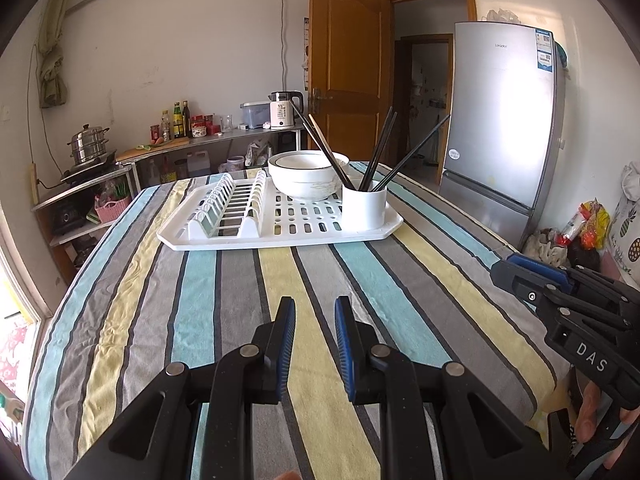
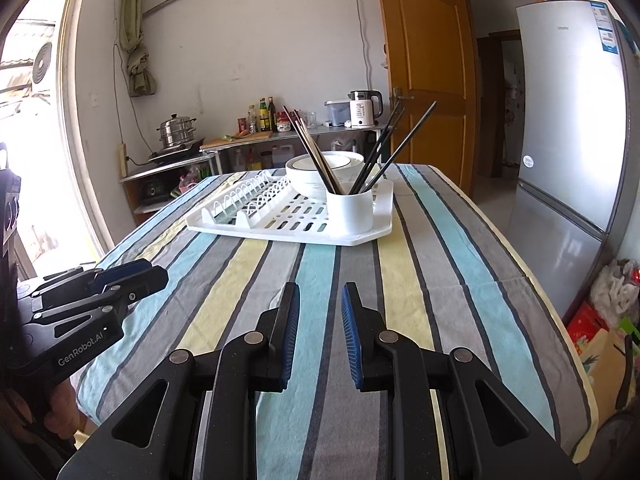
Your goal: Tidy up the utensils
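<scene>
Both the left gripper [image 1: 315, 306] and right gripper [image 2: 320, 292] hover with jaws open and empty above the near desk [image 1: 224, 280], chopsticks [image 1: 380, 148] standing in the far white holder [image 1: 364, 208].

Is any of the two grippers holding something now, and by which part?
No. The left gripper and the right gripper both have open jaws with nothing between them. The chopsticks stand in the white cup.

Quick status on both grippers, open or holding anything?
Left gripper: open, holding nothing, above the striped tablecloth.
Right gripper: open, holding nothing.
</scene>
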Tool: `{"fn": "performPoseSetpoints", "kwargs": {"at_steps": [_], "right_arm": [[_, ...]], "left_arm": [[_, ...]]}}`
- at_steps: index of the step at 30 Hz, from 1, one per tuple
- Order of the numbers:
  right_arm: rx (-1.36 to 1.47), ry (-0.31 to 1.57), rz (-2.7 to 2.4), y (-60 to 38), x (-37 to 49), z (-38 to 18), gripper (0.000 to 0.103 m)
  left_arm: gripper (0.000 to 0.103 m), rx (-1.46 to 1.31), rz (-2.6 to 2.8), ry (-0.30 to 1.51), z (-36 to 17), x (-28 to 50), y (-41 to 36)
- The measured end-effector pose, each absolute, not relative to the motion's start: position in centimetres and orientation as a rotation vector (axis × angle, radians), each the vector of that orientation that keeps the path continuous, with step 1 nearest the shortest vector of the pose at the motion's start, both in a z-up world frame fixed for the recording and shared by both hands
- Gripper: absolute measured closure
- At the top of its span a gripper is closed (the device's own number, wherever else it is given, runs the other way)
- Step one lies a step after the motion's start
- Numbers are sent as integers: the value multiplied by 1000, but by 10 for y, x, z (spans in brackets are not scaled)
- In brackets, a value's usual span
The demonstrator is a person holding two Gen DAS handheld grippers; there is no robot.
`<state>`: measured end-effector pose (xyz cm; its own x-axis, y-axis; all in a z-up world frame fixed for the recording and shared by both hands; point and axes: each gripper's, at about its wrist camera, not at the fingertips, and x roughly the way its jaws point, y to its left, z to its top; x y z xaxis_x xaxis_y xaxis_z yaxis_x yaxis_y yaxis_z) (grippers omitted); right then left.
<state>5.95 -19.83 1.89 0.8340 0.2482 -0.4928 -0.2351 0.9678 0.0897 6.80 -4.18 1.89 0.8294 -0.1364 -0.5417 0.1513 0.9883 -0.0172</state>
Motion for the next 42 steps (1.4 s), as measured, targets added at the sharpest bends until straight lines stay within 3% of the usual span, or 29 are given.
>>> {"fn": "performPoseSetpoints", "kwargs": {"at_steps": [42], "right_arm": [[19, 559, 254, -199, 62, 9, 81]], "left_arm": [[83, 27, -140, 599, 6, 74, -39]]}}
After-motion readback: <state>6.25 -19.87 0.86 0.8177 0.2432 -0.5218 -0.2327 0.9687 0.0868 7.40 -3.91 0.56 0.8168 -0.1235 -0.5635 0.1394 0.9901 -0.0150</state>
